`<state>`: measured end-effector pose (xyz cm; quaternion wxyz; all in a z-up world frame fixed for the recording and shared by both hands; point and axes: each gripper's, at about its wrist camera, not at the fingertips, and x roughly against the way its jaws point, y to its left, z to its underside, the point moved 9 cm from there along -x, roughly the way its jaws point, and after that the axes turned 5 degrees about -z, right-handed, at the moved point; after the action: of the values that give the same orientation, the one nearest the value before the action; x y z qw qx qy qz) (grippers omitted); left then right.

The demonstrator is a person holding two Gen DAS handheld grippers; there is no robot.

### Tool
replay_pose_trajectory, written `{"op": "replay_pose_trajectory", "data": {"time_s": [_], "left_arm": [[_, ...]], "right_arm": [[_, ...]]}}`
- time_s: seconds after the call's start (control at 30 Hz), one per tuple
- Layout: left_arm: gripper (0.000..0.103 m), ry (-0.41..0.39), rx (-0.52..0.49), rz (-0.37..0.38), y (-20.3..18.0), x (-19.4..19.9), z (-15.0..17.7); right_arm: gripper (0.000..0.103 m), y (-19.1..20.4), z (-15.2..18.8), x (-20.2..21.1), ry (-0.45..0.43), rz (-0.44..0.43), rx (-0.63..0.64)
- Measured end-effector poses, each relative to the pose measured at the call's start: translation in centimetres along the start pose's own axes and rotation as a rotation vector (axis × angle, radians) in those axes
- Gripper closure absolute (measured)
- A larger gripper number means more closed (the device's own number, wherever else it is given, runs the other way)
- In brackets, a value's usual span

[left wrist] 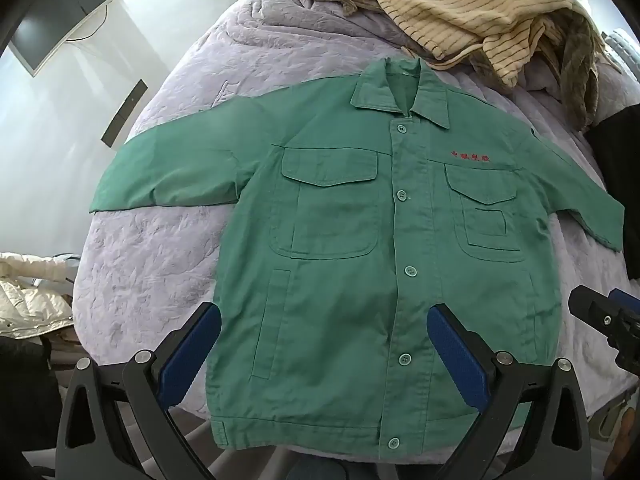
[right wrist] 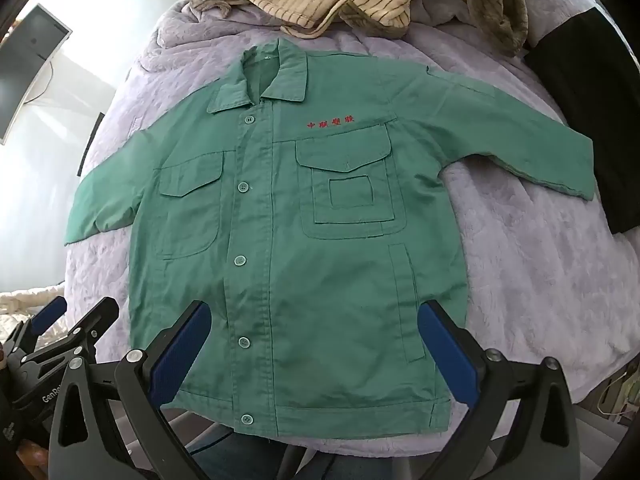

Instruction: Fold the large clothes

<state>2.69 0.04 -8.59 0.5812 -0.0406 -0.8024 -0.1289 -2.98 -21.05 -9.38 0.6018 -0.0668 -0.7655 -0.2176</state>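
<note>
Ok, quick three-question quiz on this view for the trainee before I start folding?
1. True or false: the jacket lies front up, buttoned, with both sleeves spread out.
2. Which is true of the left tool and right tool?
A. both open, holding nothing
B. left shut on the hem
C. right shut on a sleeve
3. Fill in: the striped cloth lies beyond the jacket's ____.

Key: 1 true. 2 A. 3 collar.
</note>
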Motion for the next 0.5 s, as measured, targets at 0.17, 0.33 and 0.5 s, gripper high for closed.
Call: {"op": "replay_pose_trajectory", "data": {"time_s": [0.17,0.33,0.5], "left_arm": [[0.0,-0.004,0.003,0.0,0.11,-0.02,0.1],[0.0,0.0,-0.007,0.001,-0.01,0.0,0.15],[0.0,0.0,0.0,-0.001,0.07,0.01,0.08]], "right_arm": [[0.0,0.05,0.0,0.02,-0.001,-0.001,0.002],[0.0,-0.06,-0.25,0.12,0.0,-0.011,-0.008],[0.0,0.25,0.33,0.1,0.005,-0.016,-0.013]]}}
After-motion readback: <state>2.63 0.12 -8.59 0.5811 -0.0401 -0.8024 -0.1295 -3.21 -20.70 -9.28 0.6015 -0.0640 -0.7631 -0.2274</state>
